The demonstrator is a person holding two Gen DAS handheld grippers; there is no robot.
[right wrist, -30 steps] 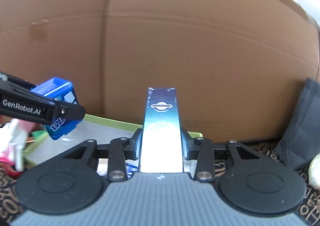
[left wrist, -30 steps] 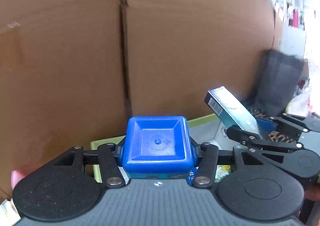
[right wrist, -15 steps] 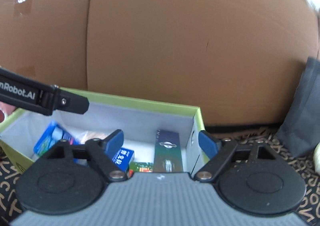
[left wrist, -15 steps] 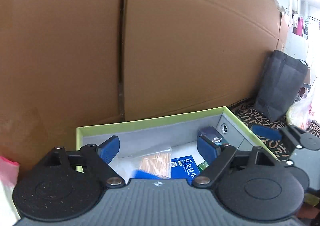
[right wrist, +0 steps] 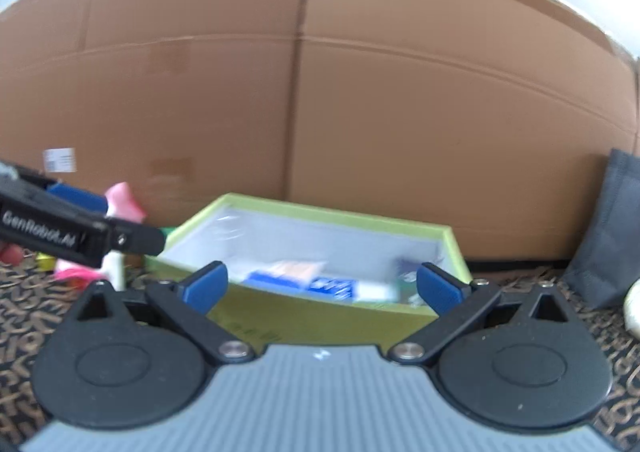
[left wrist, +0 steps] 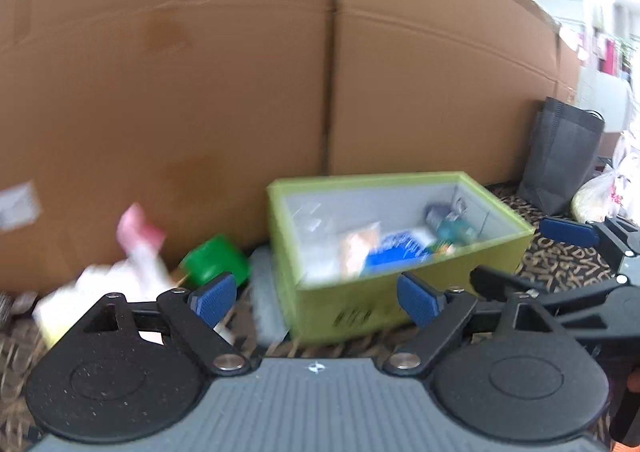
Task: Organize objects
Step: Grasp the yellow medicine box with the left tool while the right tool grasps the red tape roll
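A lime-green box [left wrist: 360, 304] stands on the patterned floor against the cardboard. Inside lie a blue pack [left wrist: 396, 252], a tan packet [left wrist: 360, 244] and a dark slim box [left wrist: 448, 220], all blurred. My left gripper [left wrist: 316, 298] hangs in front of the box's left corner, its jaws opening with nothing between them. In the right wrist view my right gripper [right wrist: 322, 288] faces the box's front wall [right wrist: 304, 316], its jaws also opening and empty. A finger of the left gripper [right wrist: 80, 232] reaches in from the left there.
A tall cardboard wall [left wrist: 240, 92] closes off the back. Left of the box lie a green round lid [left wrist: 216, 256], a pink and white item [left wrist: 138, 228] and a white pack [left wrist: 92, 288]. A dark bag [left wrist: 560, 156] and a white plastic bag [left wrist: 600, 192] stand at the right.
The left gripper let go of the blue tub and the right one of the slim box; both now lie in the green box. Both grippers opened wide and drew back from the box.
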